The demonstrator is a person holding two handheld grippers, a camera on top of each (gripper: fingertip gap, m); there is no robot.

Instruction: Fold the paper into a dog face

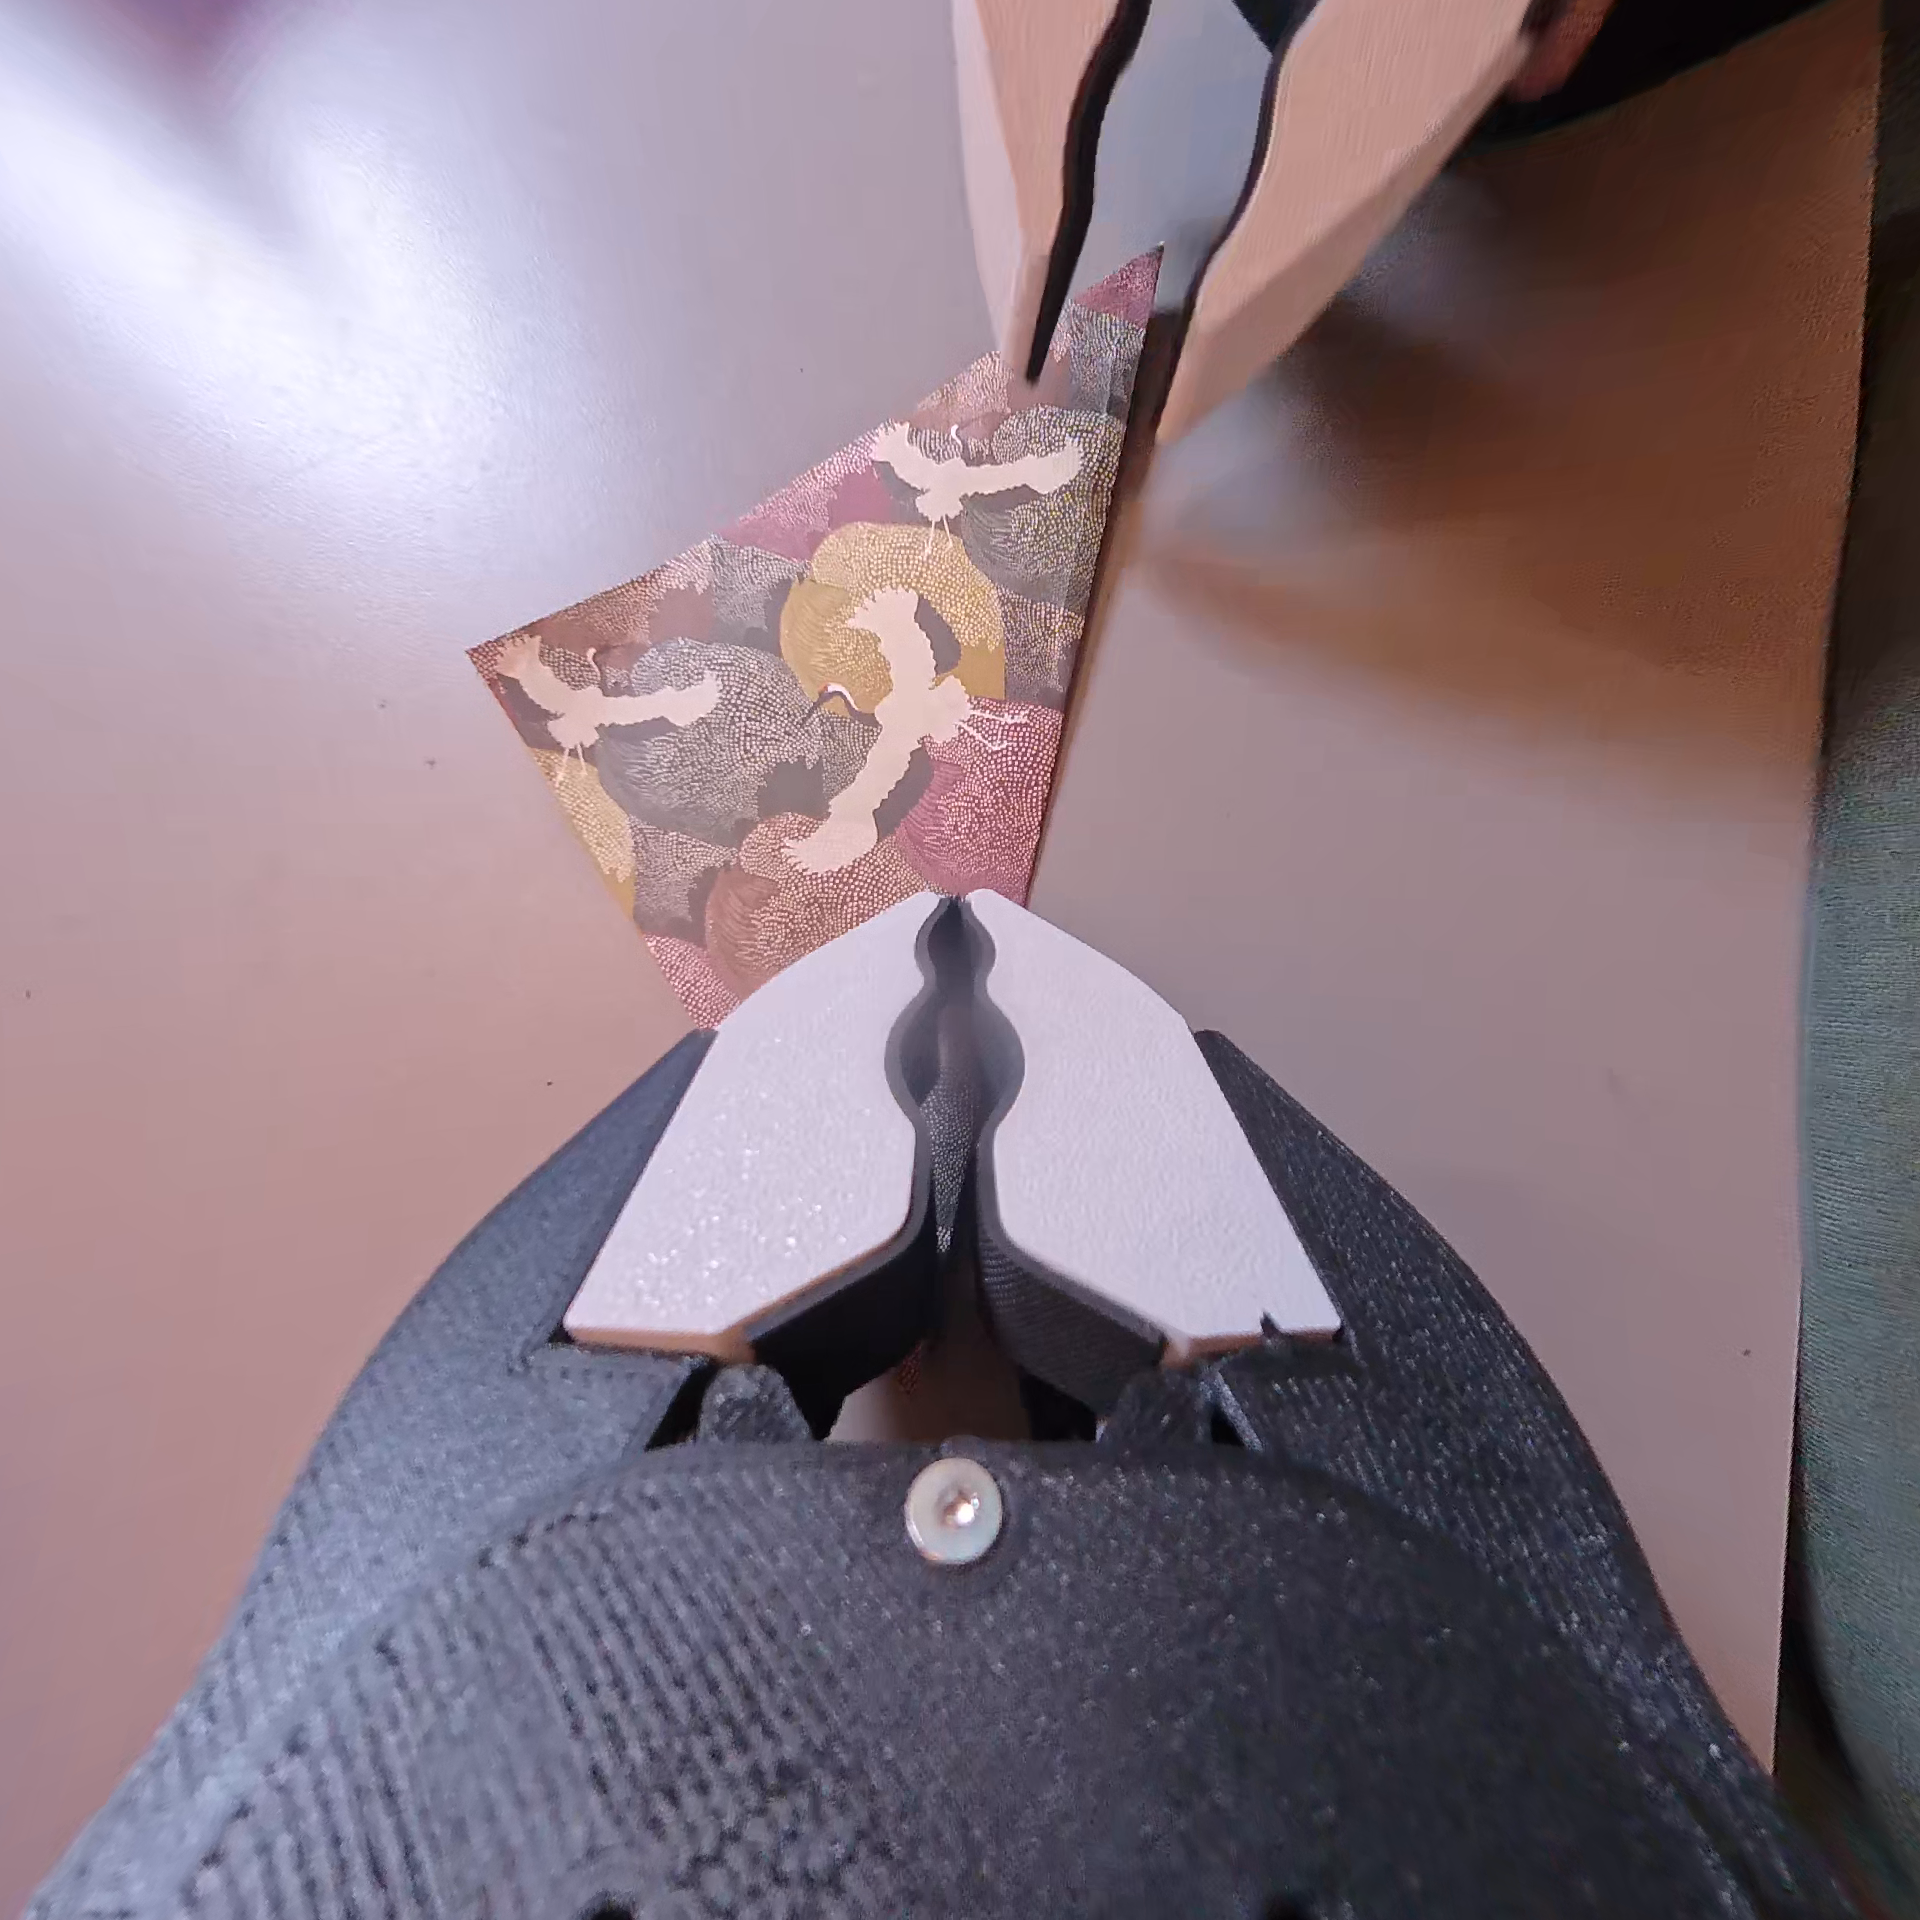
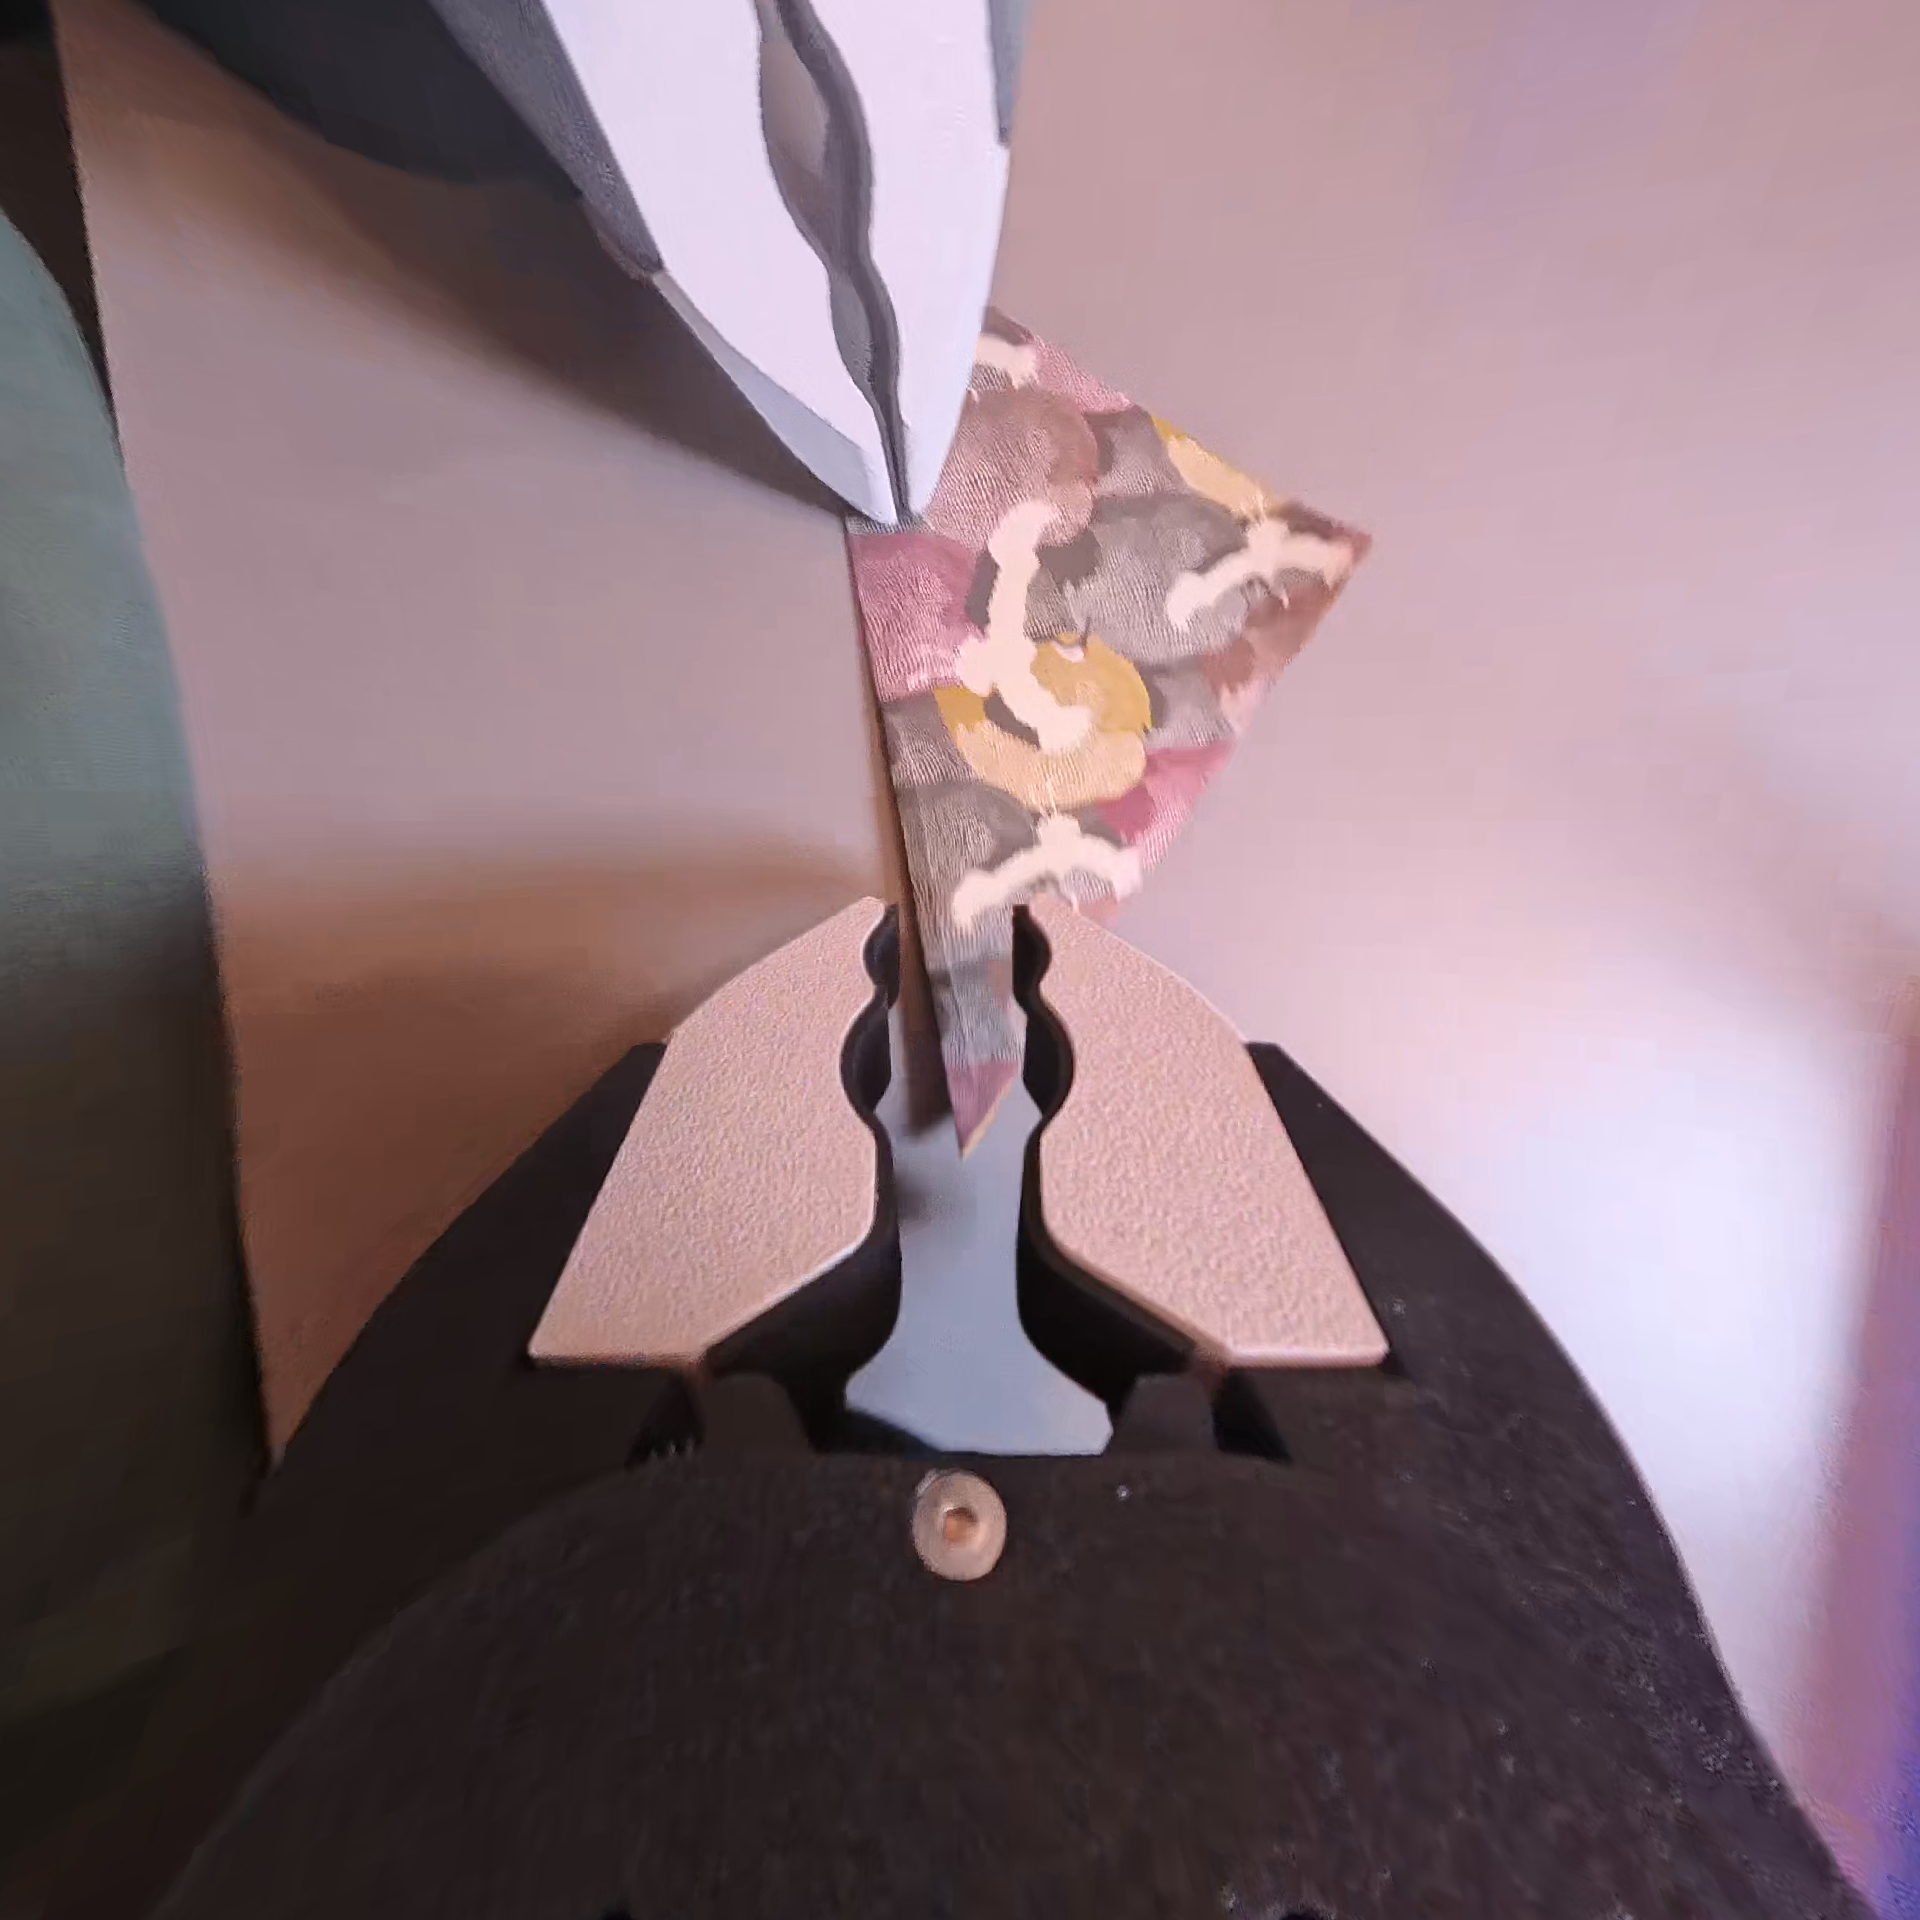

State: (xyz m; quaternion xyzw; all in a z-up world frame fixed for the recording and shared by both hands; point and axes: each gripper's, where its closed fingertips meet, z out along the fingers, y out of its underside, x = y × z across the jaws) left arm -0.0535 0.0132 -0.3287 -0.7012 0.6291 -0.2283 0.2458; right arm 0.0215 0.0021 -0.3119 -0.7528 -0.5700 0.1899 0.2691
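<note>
Near the table (image 1: 1403, 935) edge, left gripper (image 1: 954, 906) pinches folded paper (image 1: 831, 707).

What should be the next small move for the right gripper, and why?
Probably close the right gripper on the paper: its jaws stand open around the paper's near tip, while the left gripper is already shut on the opposite corner.

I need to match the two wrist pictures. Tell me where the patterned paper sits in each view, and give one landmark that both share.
Left wrist view: the patterned paper fills the centre, running from the left claw up to the right claw at the top.
Right wrist view: the paper is at centre, its near corner between the right claw's open fingers.
Shared landmark: the large white crane on the gold disc.
</note>
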